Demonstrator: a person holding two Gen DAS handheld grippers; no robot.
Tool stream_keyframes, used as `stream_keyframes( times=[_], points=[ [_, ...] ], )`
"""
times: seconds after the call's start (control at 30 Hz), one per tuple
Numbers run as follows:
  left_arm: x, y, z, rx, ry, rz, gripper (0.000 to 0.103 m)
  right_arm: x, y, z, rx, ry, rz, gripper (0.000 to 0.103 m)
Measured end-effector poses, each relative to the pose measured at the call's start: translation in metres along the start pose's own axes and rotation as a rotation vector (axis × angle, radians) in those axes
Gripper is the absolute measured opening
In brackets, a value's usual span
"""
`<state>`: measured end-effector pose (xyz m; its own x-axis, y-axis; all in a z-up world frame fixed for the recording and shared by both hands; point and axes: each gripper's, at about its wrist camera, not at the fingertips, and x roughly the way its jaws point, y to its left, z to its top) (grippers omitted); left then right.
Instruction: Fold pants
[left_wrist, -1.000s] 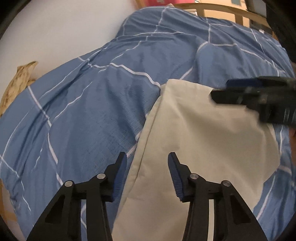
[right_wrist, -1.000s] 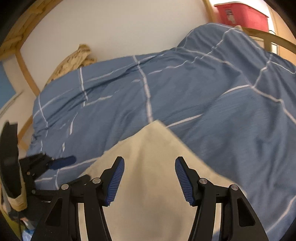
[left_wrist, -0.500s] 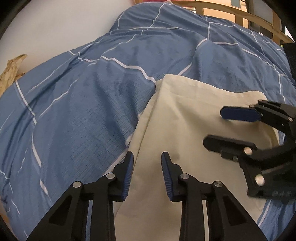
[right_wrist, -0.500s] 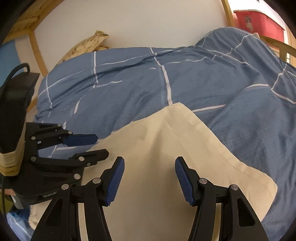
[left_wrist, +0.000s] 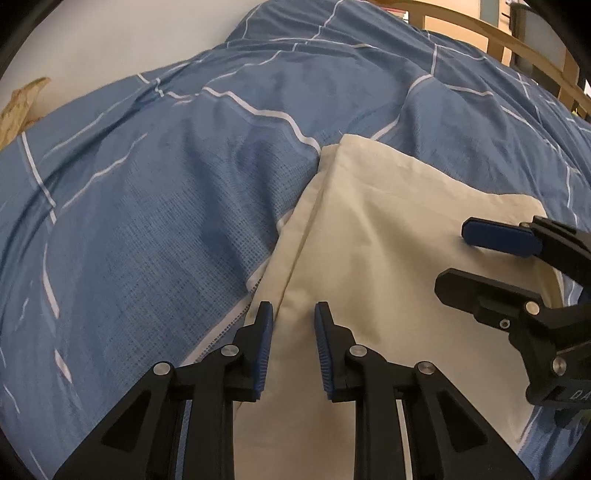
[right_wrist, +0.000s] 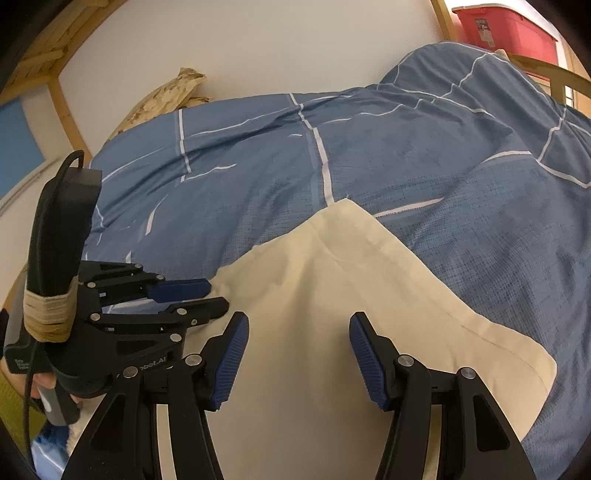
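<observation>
The cream pants (left_wrist: 388, 258) lie folded flat on a blue checked duvet (left_wrist: 155, 206). My left gripper (left_wrist: 293, 314) hovers over the pants' left edge with its jaws partly open and nothing between them. My right gripper (right_wrist: 295, 325) is wide open and empty over the middle of the pants (right_wrist: 332, 302). The right gripper also shows at the right of the left wrist view (left_wrist: 480, 258), above the pants' right edge. The left gripper shows at the left of the right wrist view (right_wrist: 195, 299).
A white wall (right_wrist: 295, 44) runs behind the bed. A tan patterned pillow (right_wrist: 166, 96) leans against it. A wooden bed rail (left_wrist: 498, 33) curves at the back right, with a red storage box (right_wrist: 506, 26) beyond it.
Both grippers have drawn back and lower over the pants. The left jaws have narrowed from wide to partly open. The right gripper has come into the left wrist view from the right.
</observation>
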<state>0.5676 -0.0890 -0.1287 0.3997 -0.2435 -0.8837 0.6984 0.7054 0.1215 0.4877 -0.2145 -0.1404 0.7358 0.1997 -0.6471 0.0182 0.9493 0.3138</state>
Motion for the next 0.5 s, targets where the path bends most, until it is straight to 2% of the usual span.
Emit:
stream_keyframes(
  times=[0.07,0.1,0.17,0.27,0.4,0.5],
  points=[
    [0.002,0.001,0.001,-0.015,0.007,-0.01,0.021,0.001,0.0,0.0,0.003,0.003,0.003,0.058],
    [0.004,0.001,0.002,-0.023,0.013,-0.015,0.011,0.001,0.0,0.0,0.004,0.005,0.005,0.058],
    [0.004,0.0,0.002,-0.031,0.012,0.01,0.004,0.001,-0.001,0.001,0.007,0.004,0.007,0.058],
    [-0.006,-0.003,0.0,-0.021,-0.028,0.051,0.002,-0.001,-0.003,0.001,0.018,0.003,0.006,0.058],
    [-0.02,0.008,0.004,-0.07,-0.085,0.066,0.002,-0.006,-0.006,0.003,0.044,-0.007,0.011,0.058],
    [-0.021,0.016,0.01,-0.086,-0.089,0.105,0.002,-0.011,-0.009,0.004,0.064,-0.029,0.008,0.058]
  ],
)
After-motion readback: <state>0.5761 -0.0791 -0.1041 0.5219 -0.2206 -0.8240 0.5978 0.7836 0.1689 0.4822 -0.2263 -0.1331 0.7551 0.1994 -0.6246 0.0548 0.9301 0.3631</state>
